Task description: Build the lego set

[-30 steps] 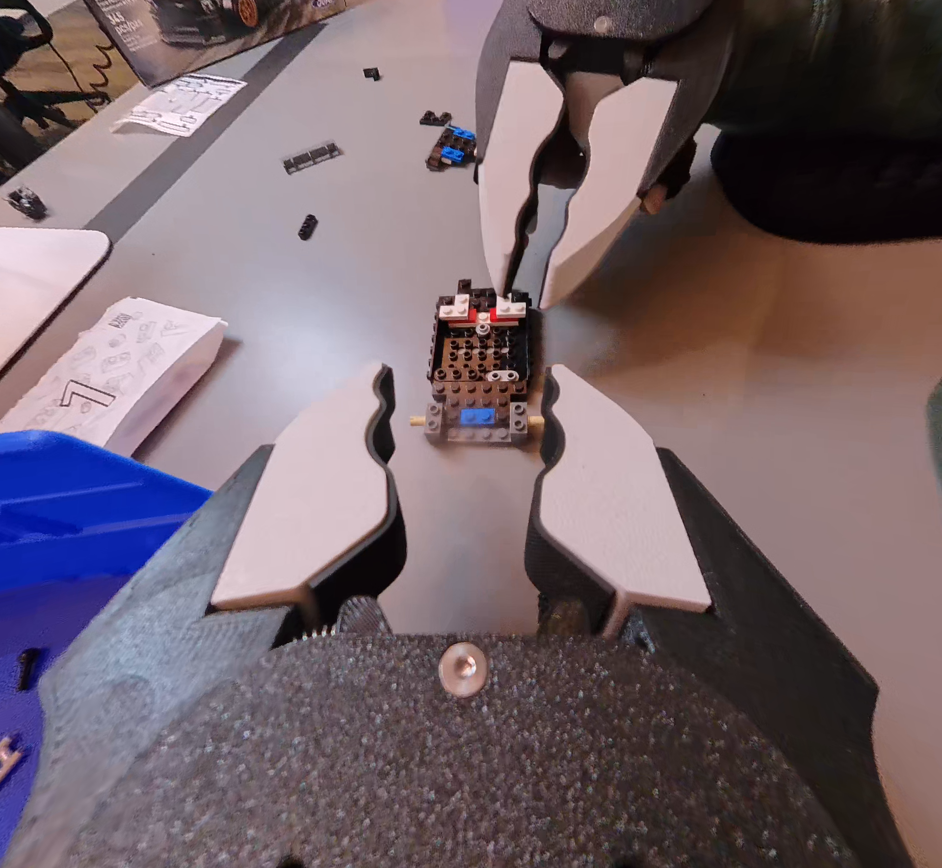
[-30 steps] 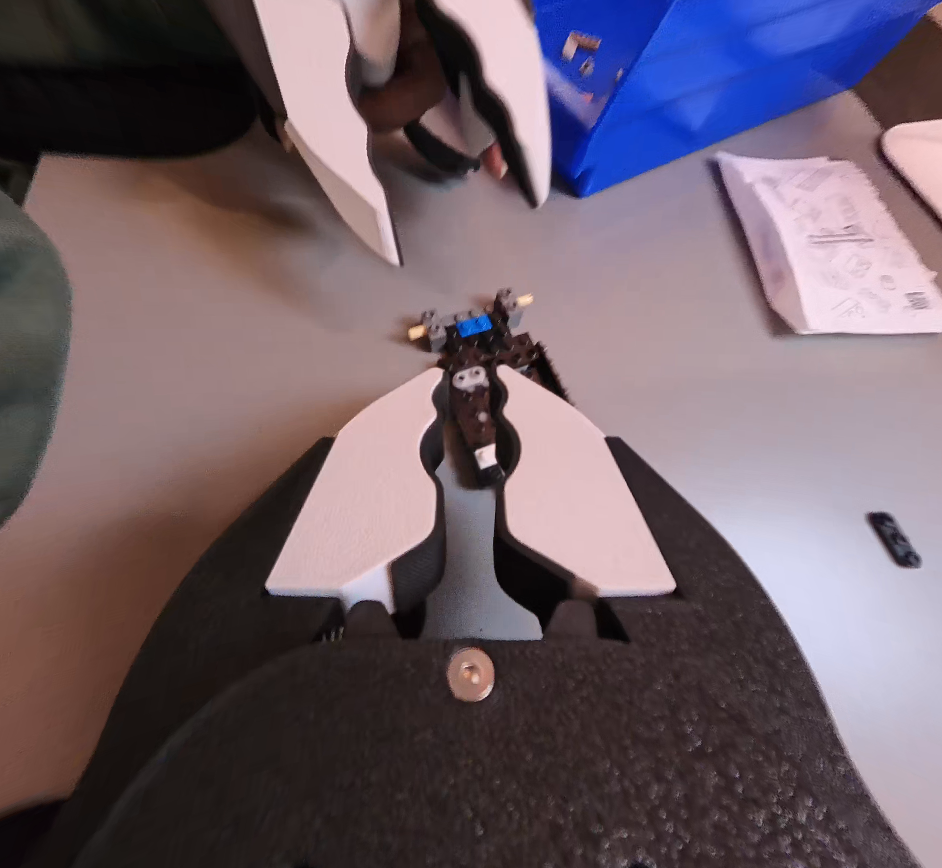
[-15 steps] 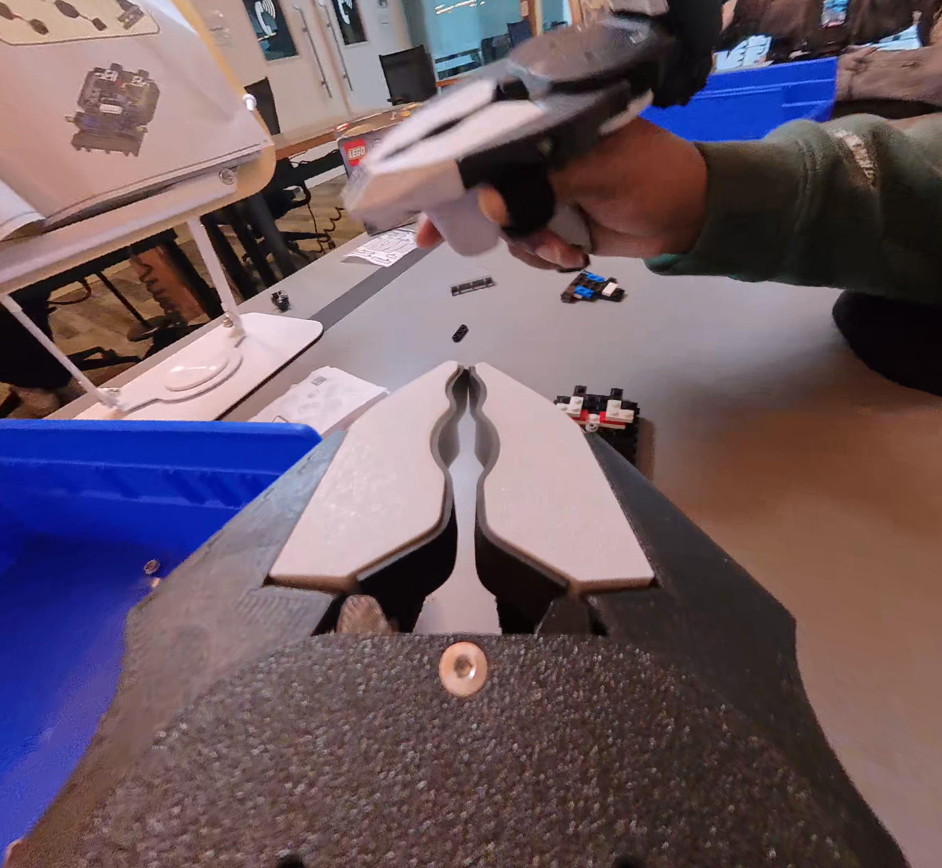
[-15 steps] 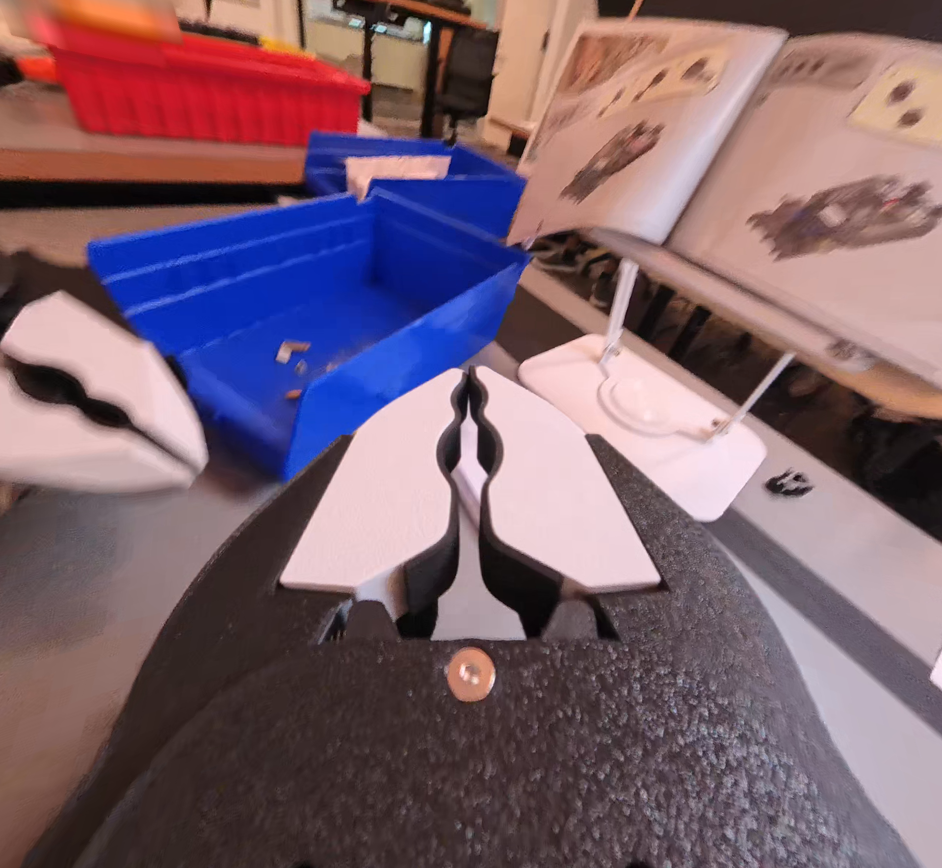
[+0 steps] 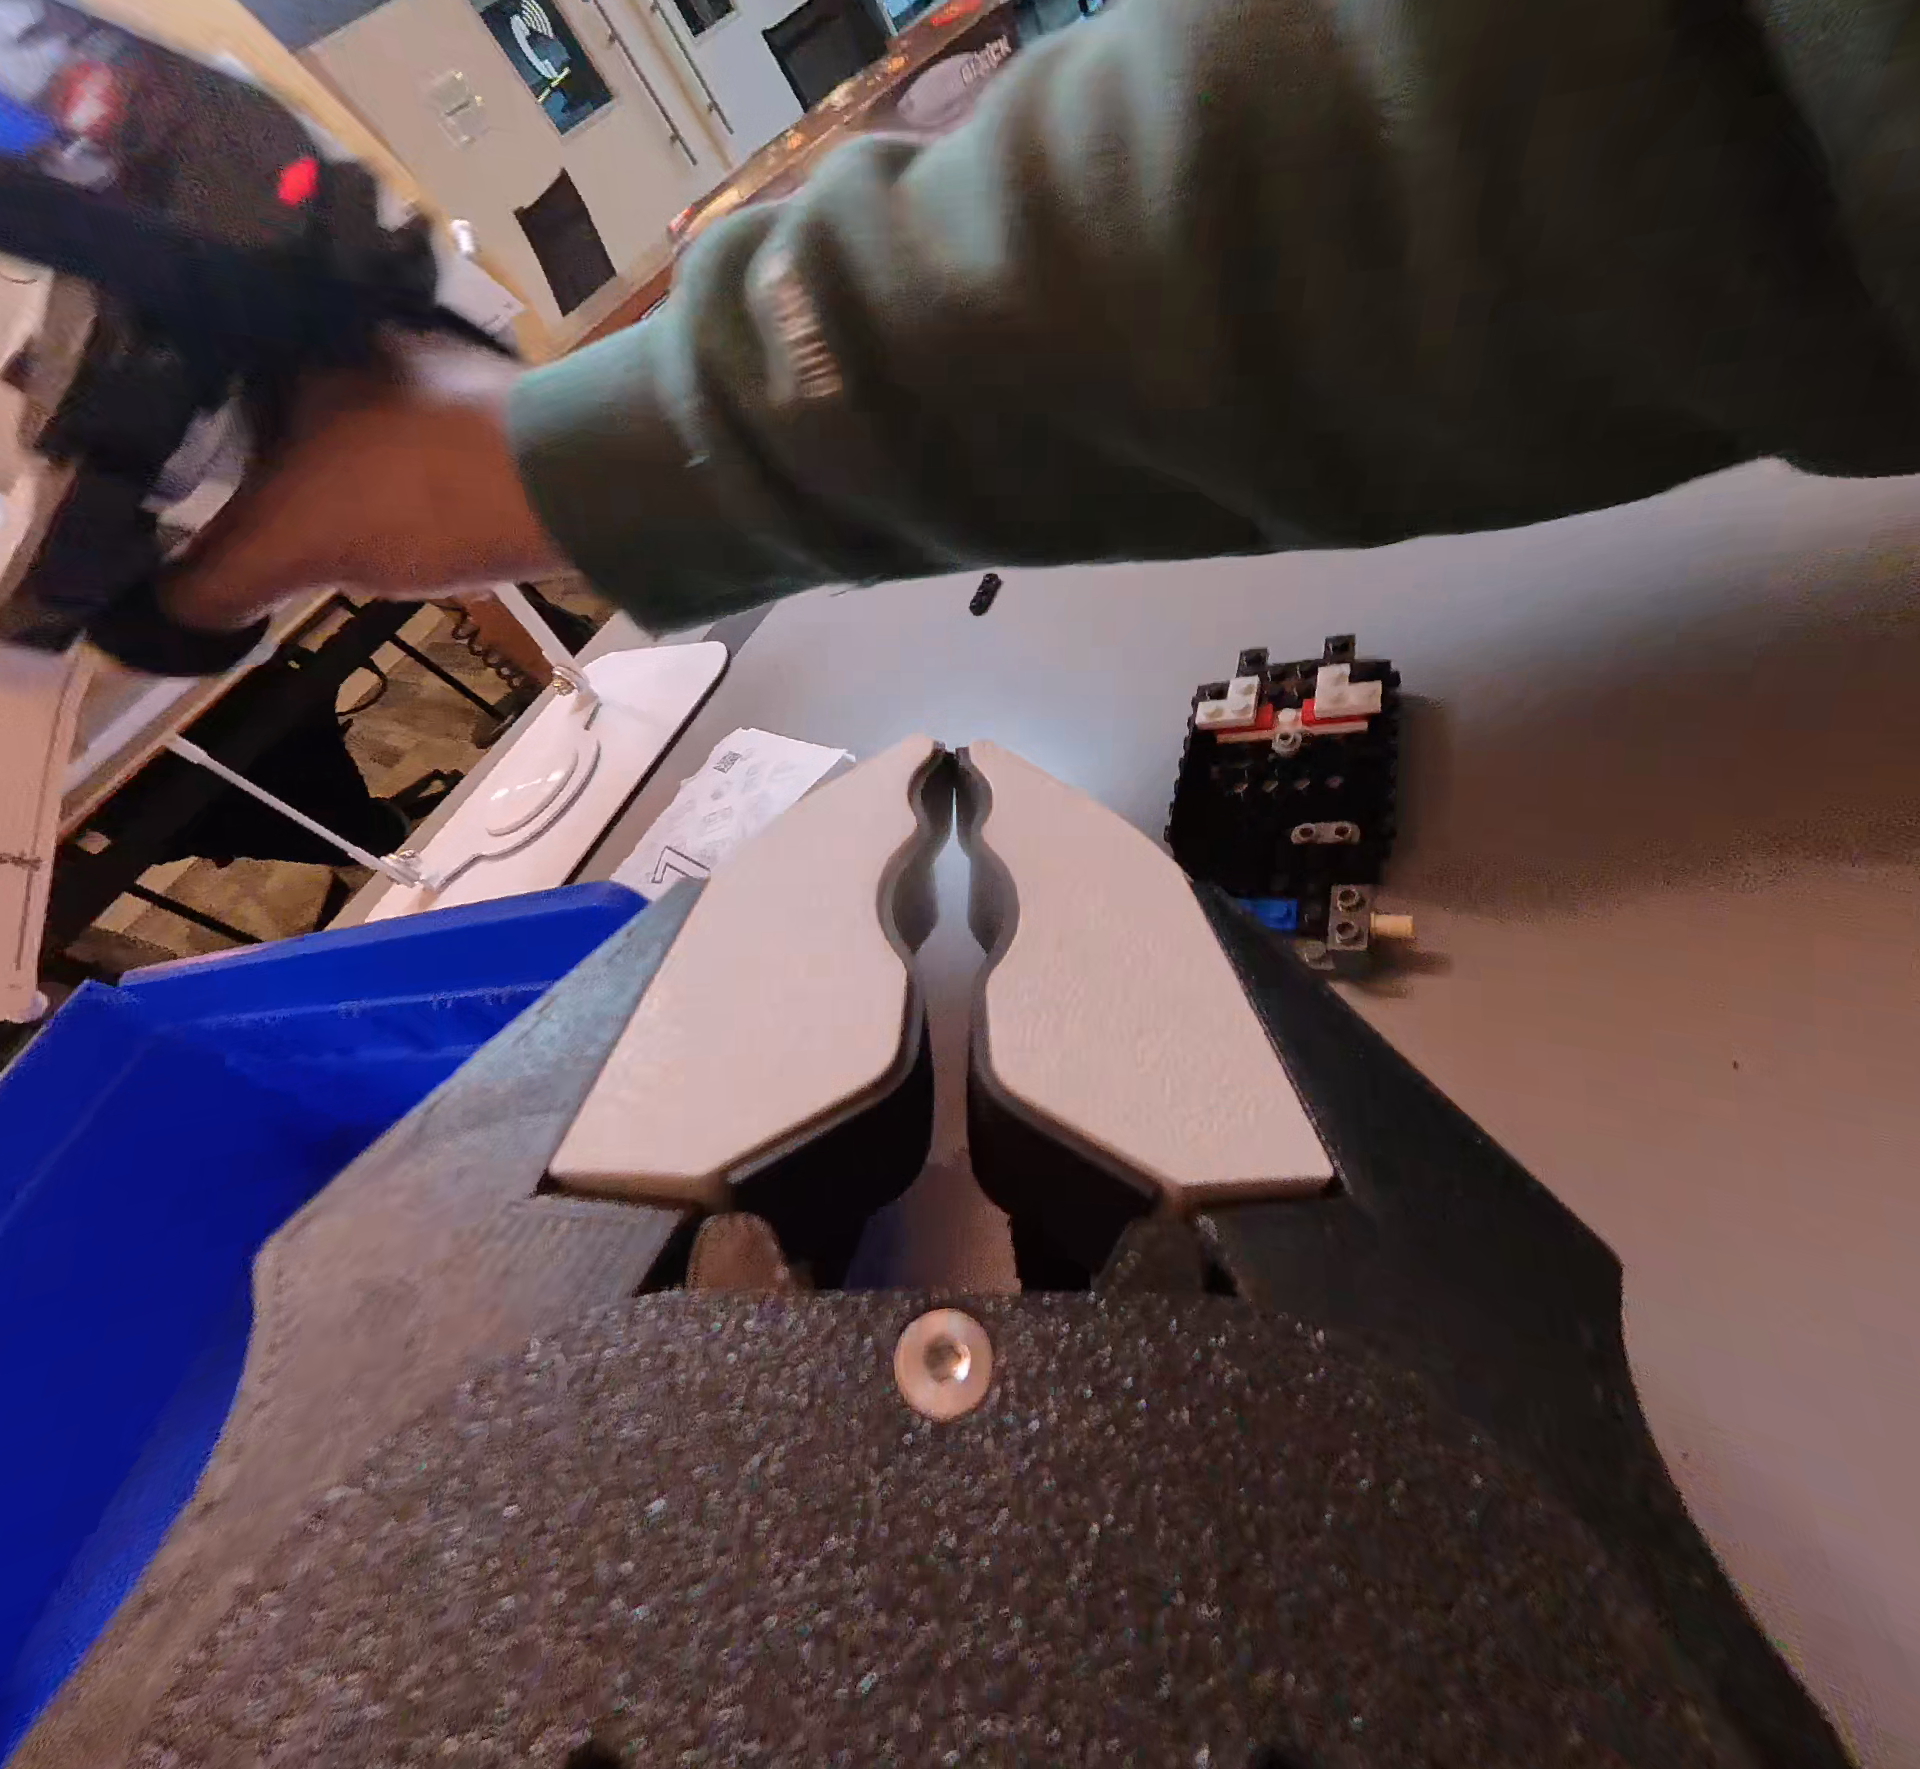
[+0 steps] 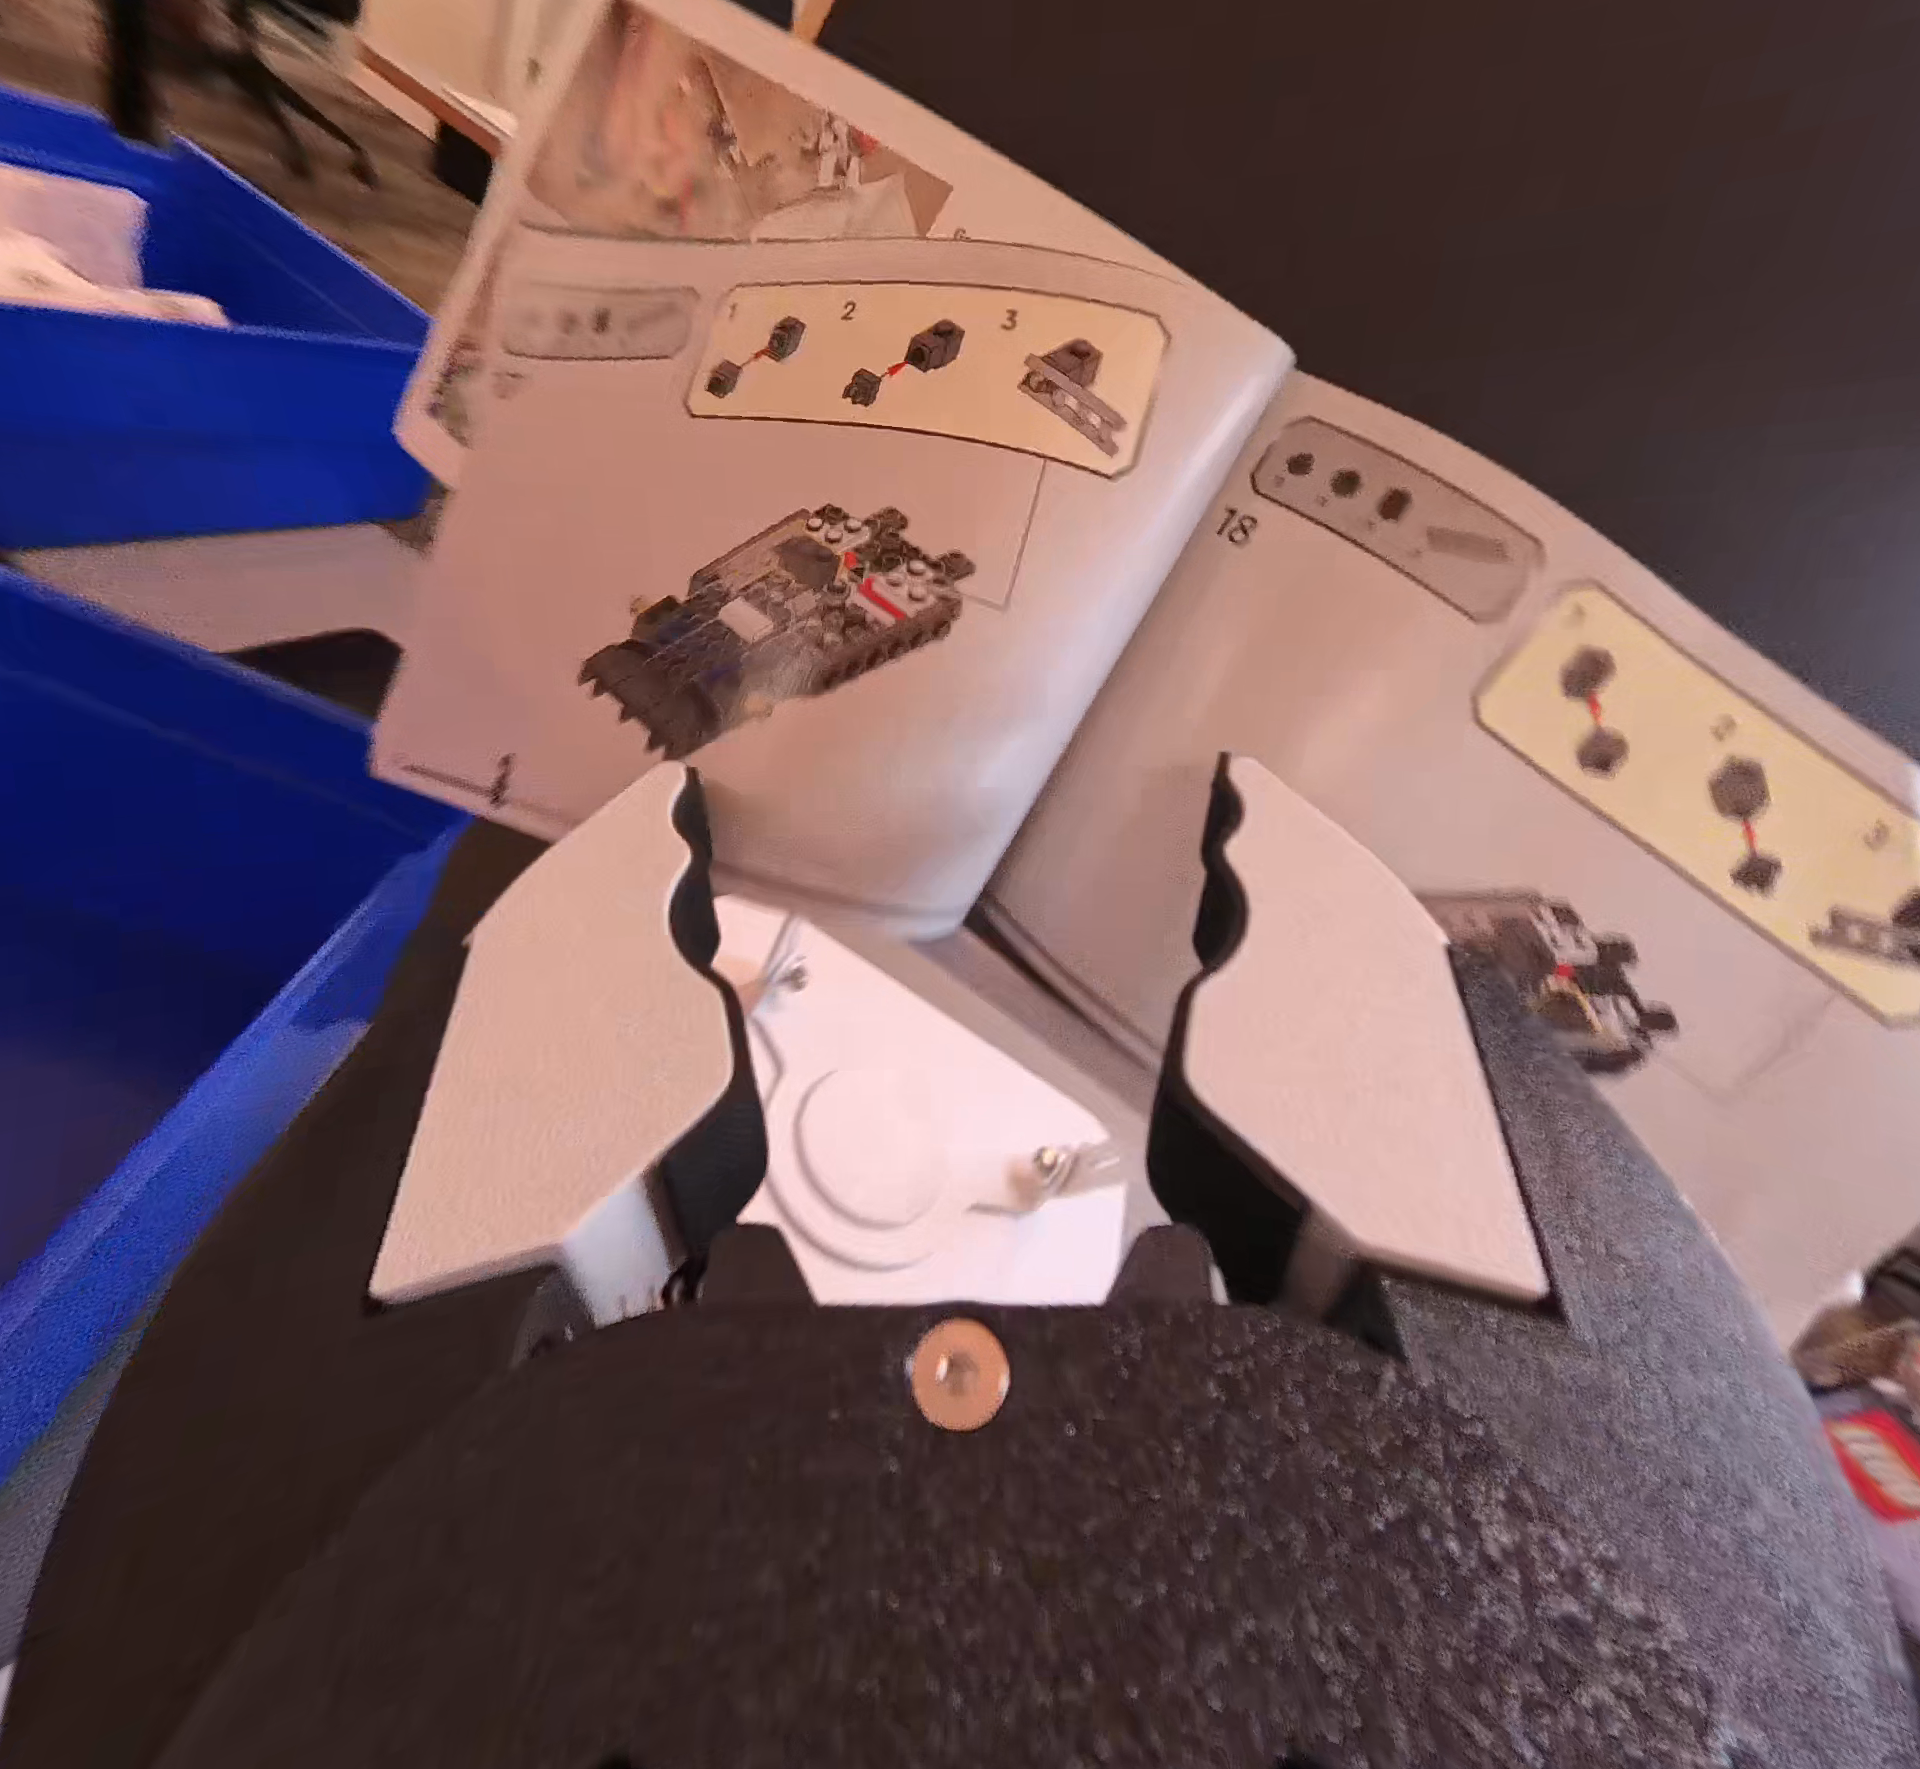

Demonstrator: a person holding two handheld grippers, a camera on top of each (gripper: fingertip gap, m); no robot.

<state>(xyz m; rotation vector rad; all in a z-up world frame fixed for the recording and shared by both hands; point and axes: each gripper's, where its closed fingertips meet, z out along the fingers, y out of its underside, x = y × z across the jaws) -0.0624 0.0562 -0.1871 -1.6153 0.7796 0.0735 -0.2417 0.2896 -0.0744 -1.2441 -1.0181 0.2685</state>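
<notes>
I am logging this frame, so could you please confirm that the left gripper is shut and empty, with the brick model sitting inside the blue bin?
One detail is wrong. The left gripper is shut and empty, but the brick model sits on the grey table, outside the blue bin, which lies on the fingers' other side. The left wrist view shows this.

A black brick model (image 5: pixel 1284 789) sits on the grey surface (image 5: pixel 1610 1148), a blue bin (image 5: pixel 156 1148) and a folded leaflet (image 5: pixel 743 800) nearby. An open booklet (image 6: pixel 831 514) stands propped, seemingly on a white stand (image 6: pixel 935 1169).
</notes>
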